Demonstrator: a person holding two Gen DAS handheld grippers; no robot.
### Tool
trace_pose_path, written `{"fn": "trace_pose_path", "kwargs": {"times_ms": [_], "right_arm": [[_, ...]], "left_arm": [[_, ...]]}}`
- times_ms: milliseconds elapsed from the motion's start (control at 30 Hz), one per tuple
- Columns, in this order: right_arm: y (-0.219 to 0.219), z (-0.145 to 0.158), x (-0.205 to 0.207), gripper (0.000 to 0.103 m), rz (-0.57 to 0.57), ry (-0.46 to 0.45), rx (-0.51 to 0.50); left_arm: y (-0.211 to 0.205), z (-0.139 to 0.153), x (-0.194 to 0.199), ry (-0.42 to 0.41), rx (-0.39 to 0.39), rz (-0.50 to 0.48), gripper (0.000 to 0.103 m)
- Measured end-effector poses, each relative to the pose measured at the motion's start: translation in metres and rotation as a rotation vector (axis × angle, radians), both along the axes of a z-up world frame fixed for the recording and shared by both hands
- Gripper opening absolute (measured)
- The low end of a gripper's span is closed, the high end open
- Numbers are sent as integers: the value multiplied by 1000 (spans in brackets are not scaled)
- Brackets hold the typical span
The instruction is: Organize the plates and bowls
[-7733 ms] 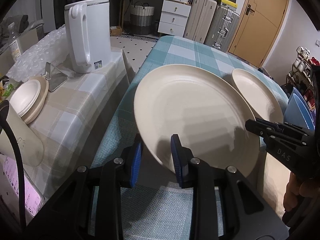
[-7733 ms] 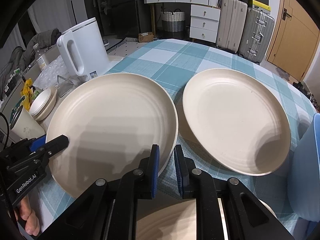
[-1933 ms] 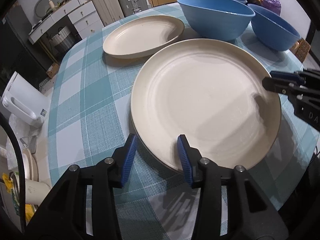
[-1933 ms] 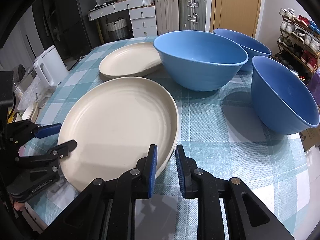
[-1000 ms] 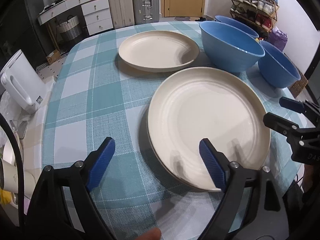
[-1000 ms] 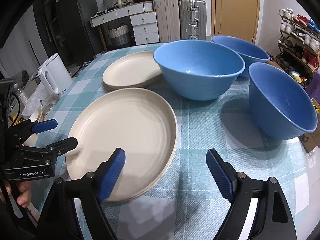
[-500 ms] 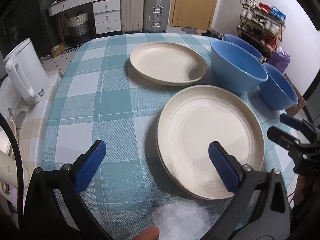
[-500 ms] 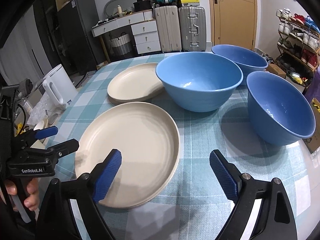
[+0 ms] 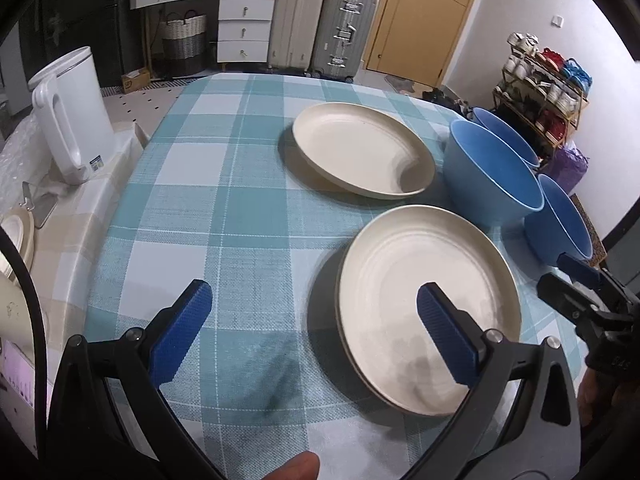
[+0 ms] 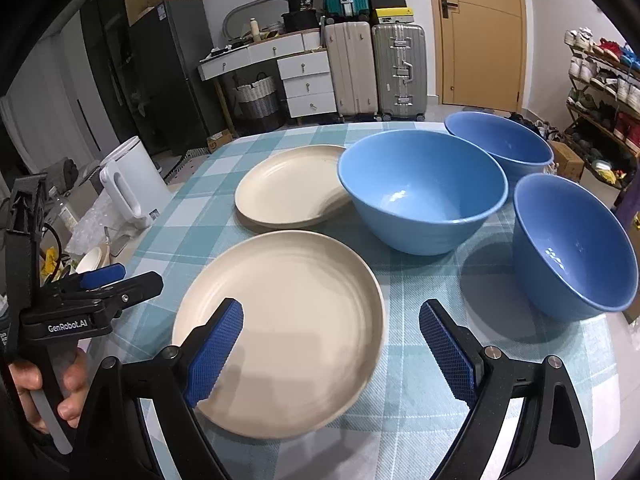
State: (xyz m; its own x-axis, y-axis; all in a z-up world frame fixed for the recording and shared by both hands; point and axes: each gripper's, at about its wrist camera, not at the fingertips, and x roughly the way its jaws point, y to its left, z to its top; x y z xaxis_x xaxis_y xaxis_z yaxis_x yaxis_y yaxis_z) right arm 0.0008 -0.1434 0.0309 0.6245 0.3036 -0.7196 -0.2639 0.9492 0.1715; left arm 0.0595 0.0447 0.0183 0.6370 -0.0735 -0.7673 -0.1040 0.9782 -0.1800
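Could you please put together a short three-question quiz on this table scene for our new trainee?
1. How many blue bowls stand on the checked tablecloth?
2. True or false: the left tool is clamped on the near cream plate.
3. Which lies closest to the large blue bowl? A) the white kettle B) the far cream plate C) the suitcases

Key
1. Three: the large one, the far blue bowl and the right blue bowl.
2. False: both the left tool and the right tool are open, holding nothing.
3. B; the bowl overlaps the plate's edge in the right wrist view.
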Motion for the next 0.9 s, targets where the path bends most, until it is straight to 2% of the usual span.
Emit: {"fn": "trace_pose_path", "kwargs": {"times_ms": [433,733,900], "right_arm": [[3,36,22,92,87,-64,-37],[-4,63,57,92,153,-77,-75],[-5,79,80,92,180,-84,-96]], "left_arm": [[15,8,0,-19,-6,127,102],[13,20,12,-20,-6,171,102],[9,30,28,-21,-13,160,102]]}}
